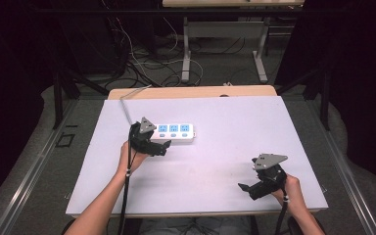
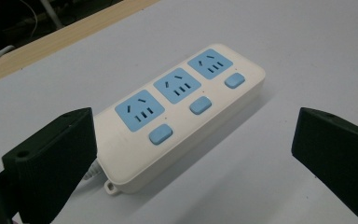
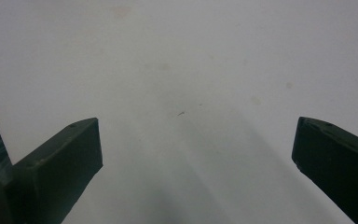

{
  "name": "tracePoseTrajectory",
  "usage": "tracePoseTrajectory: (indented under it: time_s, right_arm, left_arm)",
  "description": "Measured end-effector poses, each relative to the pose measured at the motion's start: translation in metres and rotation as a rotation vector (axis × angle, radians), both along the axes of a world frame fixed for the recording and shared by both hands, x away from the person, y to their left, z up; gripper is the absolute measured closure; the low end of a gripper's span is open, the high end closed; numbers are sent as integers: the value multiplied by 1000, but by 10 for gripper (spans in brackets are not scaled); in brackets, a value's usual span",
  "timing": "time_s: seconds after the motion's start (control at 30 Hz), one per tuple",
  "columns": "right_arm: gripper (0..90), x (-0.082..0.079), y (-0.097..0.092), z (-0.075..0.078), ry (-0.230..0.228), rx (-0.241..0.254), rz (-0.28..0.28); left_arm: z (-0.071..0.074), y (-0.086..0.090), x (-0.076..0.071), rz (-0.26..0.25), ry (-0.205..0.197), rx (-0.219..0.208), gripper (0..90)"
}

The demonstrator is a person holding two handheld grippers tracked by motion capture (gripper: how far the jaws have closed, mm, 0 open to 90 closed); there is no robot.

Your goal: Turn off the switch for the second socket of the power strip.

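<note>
A white power strip (image 1: 175, 131) with three blue sockets and three blue switches lies flat on the white table cover (image 1: 210, 161), left of centre. My left gripper (image 1: 162, 147) is open just in front of the strip's cable end, with a hand behind it. In the left gripper view the power strip (image 2: 182, 109) runs away between the two wide-apart jaws, nearer the left one, and the left gripper (image 2: 191, 125) holds nothing. My right gripper (image 1: 245, 188) rests open near the front right of the table. Its own view shows the right gripper (image 3: 196, 135) over bare white surface (image 3: 182, 70).
The strip's grey cable (image 1: 126, 105) runs from its left end to the table's back left. A bare wooden strip of table (image 1: 191, 91) shows behind the cover. Beyond it are floor cables (image 1: 142, 63) and another table's legs (image 1: 186, 58).
</note>
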State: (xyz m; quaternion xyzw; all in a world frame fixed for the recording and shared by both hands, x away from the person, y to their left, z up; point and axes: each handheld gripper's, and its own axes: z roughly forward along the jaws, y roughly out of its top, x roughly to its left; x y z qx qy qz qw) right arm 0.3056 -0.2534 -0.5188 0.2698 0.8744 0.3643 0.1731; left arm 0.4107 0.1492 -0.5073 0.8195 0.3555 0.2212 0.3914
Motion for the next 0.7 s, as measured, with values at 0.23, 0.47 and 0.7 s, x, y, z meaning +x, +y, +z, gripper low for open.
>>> tracePoseTrajectory:
  time_s: [0.23,0.47,0.7]
  right_arm:
    - [10,0,-1,1,2,-5,9]
    - [10,0,-1,1,-4,-3,7]
    - [10,0,0,1,-5,-4,10]
  left_arm:
    - [1,3,-20,-16,-19,21,0]
    - [2,13,-39,-27,-39,40,0]
    - [0,24,-59,-26,-34,45,0]
